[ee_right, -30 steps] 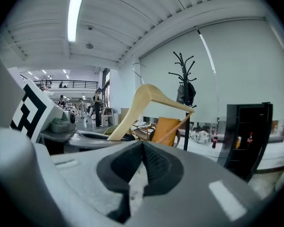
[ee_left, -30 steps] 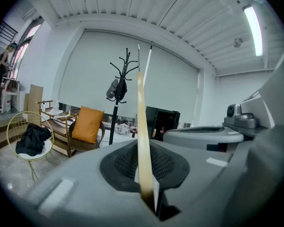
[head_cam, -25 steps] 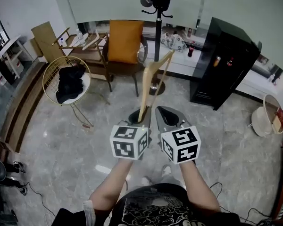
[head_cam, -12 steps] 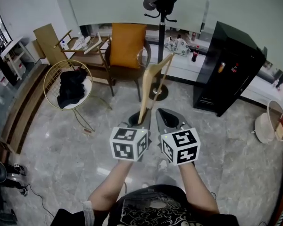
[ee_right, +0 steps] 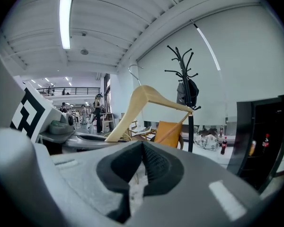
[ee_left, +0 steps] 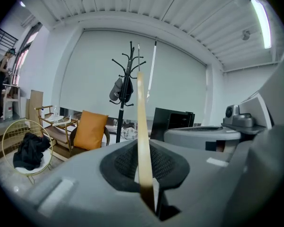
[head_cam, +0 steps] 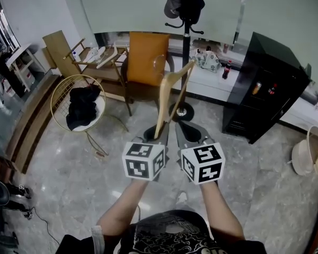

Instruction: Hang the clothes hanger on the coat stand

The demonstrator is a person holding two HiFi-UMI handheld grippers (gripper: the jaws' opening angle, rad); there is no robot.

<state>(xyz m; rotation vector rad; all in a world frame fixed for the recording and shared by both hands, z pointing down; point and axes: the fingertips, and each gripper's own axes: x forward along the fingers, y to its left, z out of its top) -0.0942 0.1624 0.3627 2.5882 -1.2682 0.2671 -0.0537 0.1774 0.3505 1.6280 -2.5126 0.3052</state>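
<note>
Hanger [head_cam: 161, 102] pinched in my left hand-held gripper [head_cam: 155, 135], right hand-held gripper [head_cam: 181, 127] clenched empty. Coat stand [head_cam: 186, 52] is well ahead, so I reckon carry it closer, then hook it.

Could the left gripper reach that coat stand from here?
Probably not yet: the left gripper, shut on the hanger, sits well short of the coat stand. Only open floor lies between, so walking closer should do.

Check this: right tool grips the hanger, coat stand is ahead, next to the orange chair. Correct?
One error: the left tool grips the hanger, not the right. The left gripper view shows its jaws closed on the wood. The right tool is shut on nothing. The rest holds: the coat stand is ahead, next to the orange chair.
</note>
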